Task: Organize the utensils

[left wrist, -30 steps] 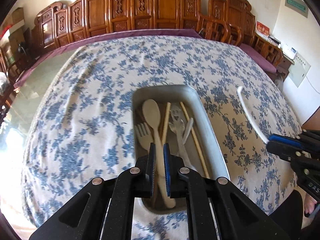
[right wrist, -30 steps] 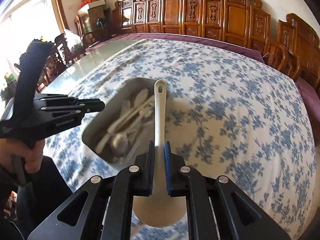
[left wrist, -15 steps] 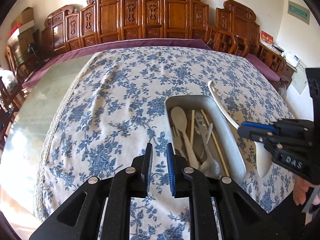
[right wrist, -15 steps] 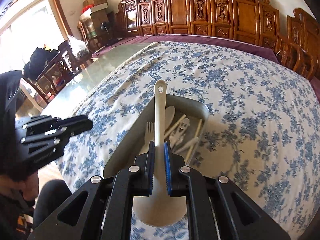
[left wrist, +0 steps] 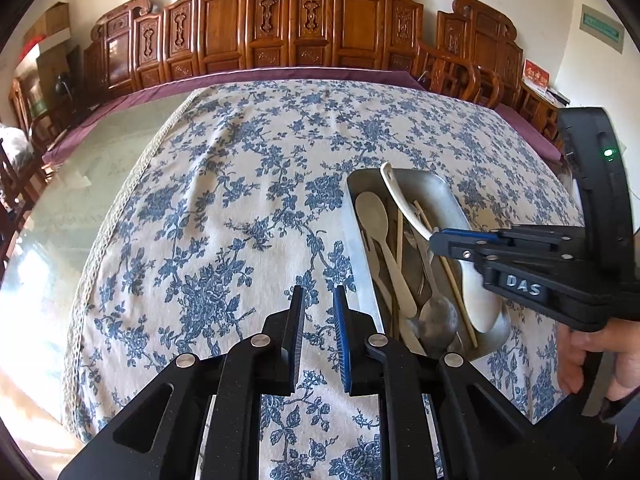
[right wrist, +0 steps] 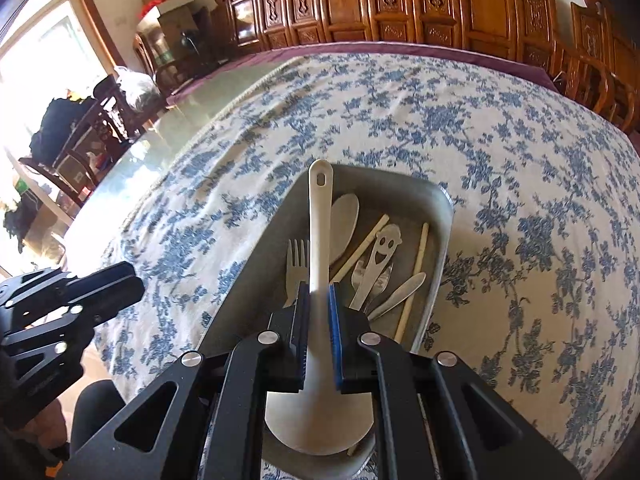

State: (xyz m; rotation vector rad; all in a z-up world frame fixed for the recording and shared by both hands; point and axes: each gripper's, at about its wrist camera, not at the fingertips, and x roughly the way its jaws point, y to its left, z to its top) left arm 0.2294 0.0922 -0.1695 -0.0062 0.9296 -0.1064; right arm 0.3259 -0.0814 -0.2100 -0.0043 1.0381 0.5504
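The right gripper [right wrist: 319, 300] is clamped on the neck of a white rice paddle [right wrist: 320, 232], pads pressing both sides of the handle just above the wide blade; handle tip points away, w/ its hang hole visible. The paddle hangs over the metal tray [right wrist: 442, 216], blade end above the tray's near end, and appears not yet set down. The tray sits on the flowered tablecloth [right wrist: 400, 112], toward the near edge of the table. Inside it: a pale spoon [right wrist: 345, 228], a fork [right wrist: 296, 268], chopsticks [right wrist: 416, 276] and a smiley-face utensil [right wrist: 380, 256], all lying roughly lengthwise. The left gripper [left wrist: 318, 312] hovers over bare cloth just beside the tray's left wall; jaws stand slightly apart w/ nothing between them. Handling, est.: paddle looks like light, rigid plastic, smooth and likely slick, so a narrow-neck grip may let it pivot; blade-heavy end will tend to swing down. The neck is the best hold pt, as taken. Not fragile. Lower it parallel to the other pieces to avoid bridging across them or riding up on the tray rim.
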